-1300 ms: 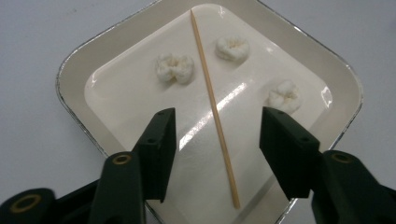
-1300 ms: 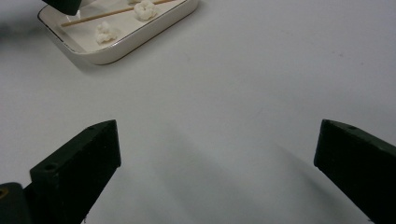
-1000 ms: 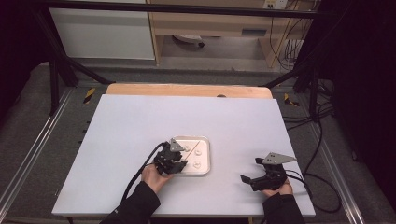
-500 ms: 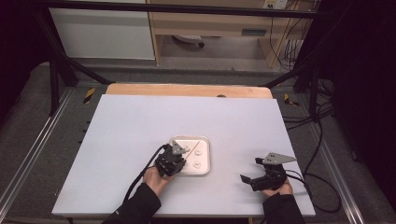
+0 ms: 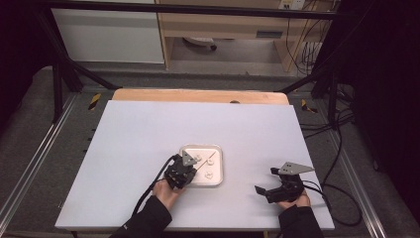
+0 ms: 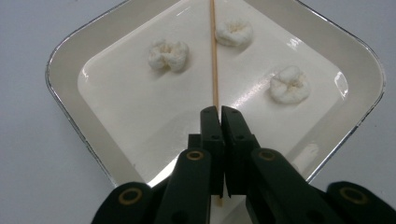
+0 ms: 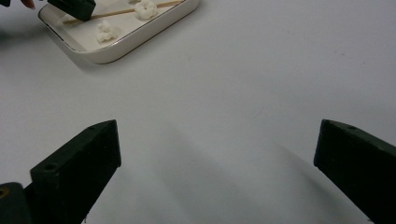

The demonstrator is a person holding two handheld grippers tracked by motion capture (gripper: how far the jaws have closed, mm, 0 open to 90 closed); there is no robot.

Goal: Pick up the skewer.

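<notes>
A white square tray [image 6: 65, 70] holds three white puffy lumps [image 6: 169, 55] [image 6: 234, 31] [image 6: 289, 85] and a thin wooden skewer [image 6: 214, 56] lying across it. My left gripper [image 6: 219, 112] reaches in over the tray's near corner; its jaws have just been closing and now pinch the skewer's near end. In the high view the left gripper [image 5: 190, 166] sits at the left edge of the tray [image 5: 220, 168]. My right gripper [image 5: 264, 180] rests low over the table to the tray's right. In its own view the right gripper [image 7: 217, 149] is open with bare table between its jaws.
The right gripper view has the tray [image 7: 140, 37] at top left, with the skewer [image 7: 121, 11] and two lumps in it. A pale board [image 5: 148, 129] covers the table; a wooden strip [image 5: 198, 95] runs along its far edge. Cables trail off both grippers.
Both hands keep their places. In the high view the left gripper's jaws look slightly narrower at the tray's edge than a second ago.
</notes>
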